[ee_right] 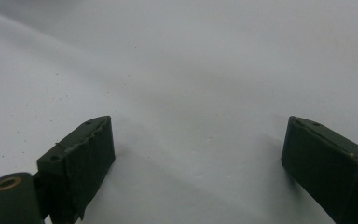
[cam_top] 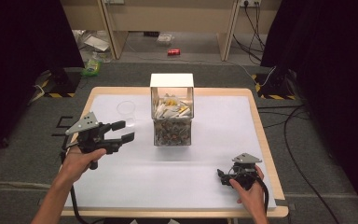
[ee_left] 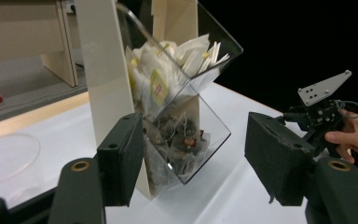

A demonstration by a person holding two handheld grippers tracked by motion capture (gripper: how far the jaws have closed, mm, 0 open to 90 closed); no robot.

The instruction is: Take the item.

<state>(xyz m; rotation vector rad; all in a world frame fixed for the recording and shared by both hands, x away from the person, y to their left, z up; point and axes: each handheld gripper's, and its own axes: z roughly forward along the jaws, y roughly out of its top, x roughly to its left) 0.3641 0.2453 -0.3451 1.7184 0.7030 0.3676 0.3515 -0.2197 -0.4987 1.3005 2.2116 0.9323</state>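
Note:
A clear two-tier dispenser [cam_top: 172, 114] with a white back stands upright at the middle of the white table [cam_top: 214, 135]. White and yellow sachets fill its upper bin and darker tea bags [ee_left: 177, 140] fill the lower one. My left gripper [cam_top: 126, 131] hangs above the table to the left of the dispenser, open and holding nothing. In the left gripper view, the left gripper [ee_left: 198, 156] points at the lower bin. My right gripper [cam_top: 221, 177] sits low at the table's front right, jaws wide apart over bare tabletop [ee_right: 196, 163].
A clear plastic cup [cam_top: 126, 109] stands on the table behind my left gripper, left of the dispenser. On the floor beyond the table lie a red can [cam_top: 173, 52] and a green packet [cam_top: 92, 65]. Cables run along the floor at the right.

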